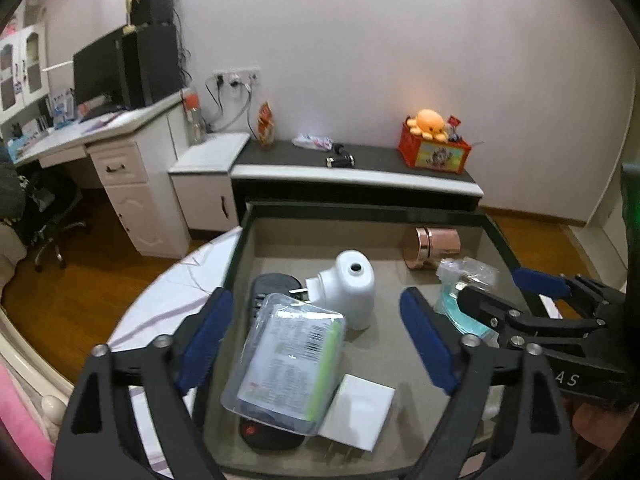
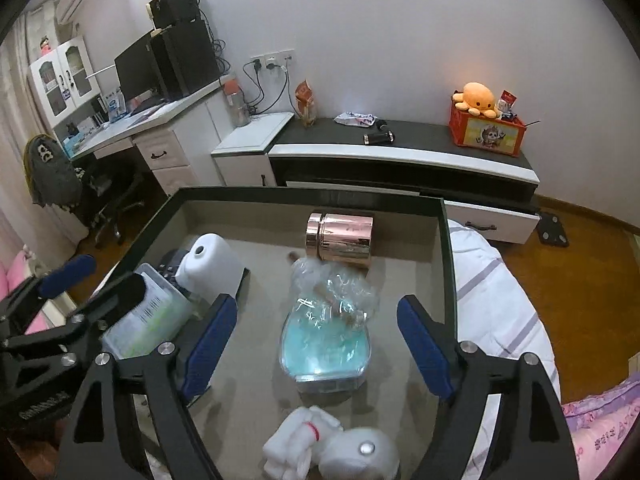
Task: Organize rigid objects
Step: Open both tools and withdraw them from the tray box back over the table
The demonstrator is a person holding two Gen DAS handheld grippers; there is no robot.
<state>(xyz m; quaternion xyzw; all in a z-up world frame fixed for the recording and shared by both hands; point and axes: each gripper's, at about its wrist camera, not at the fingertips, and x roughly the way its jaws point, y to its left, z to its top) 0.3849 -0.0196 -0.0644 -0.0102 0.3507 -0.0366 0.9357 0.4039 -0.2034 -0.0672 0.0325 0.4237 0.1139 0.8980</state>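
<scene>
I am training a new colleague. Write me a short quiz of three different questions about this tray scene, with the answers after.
1. True or false: the rose-gold canister in the tray stands upright.
2. Multiple choice: between the open jaws of the right gripper lies A) a black remote, B) a clear bag with turquoise contents, C) a white adapter.
3. Fill in: the clear packet with a barcode lies below the open left gripper, partly on top of a white ____.

Key: 1 false, it lies on its side. 2 B. 3 box.
</scene>
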